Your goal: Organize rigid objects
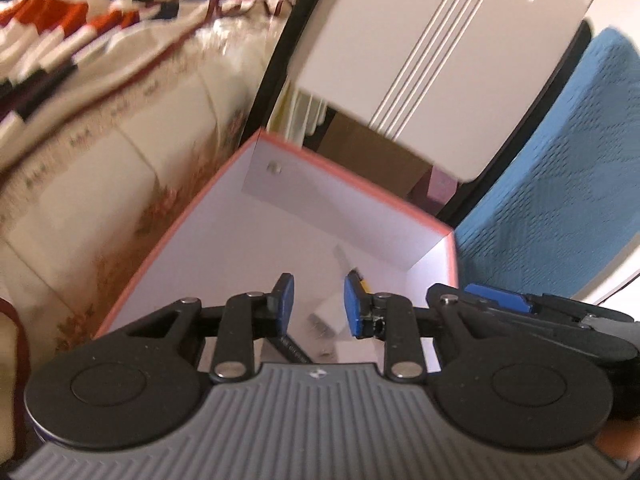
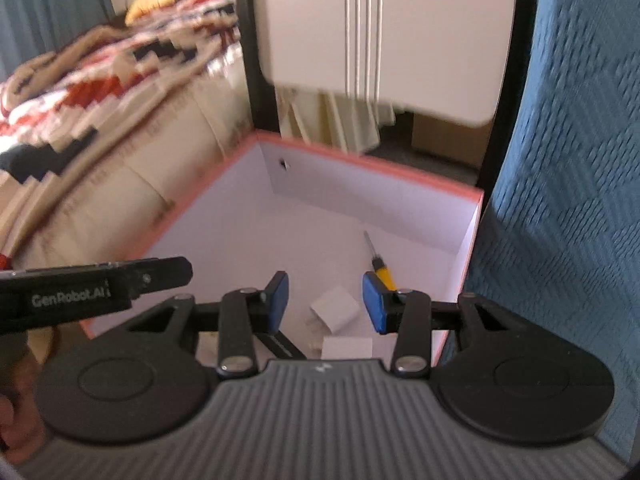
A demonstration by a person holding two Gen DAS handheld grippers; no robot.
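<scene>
A pink-rimmed box (image 1: 208, 196) with a white inside stands on the floor below both grippers. On its bottom lie a yellow-handled screwdriver (image 2: 380, 266), two white plug adapters (image 2: 335, 307) (image 2: 347, 347) and a black flat piece (image 2: 282, 344). My left gripper (image 1: 320, 305) hovers over the box, open, with nothing between its blue pads; one adapter (image 1: 326, 316) shows far below the gap. My right gripper (image 2: 326, 302) is beside it, also open and holding nothing. The left gripper's black body (image 2: 96, 288) shows at the left of the right wrist view.
A bed with a patterned red, white and navy blanket (image 2: 100, 80) runs along the box's left side. A blue textured cloth surface (image 2: 560, 200) rises on its right. Behind the box stand a black frame (image 2: 256, 80), a white panel (image 2: 380, 32) and a brown carton (image 1: 372, 152).
</scene>
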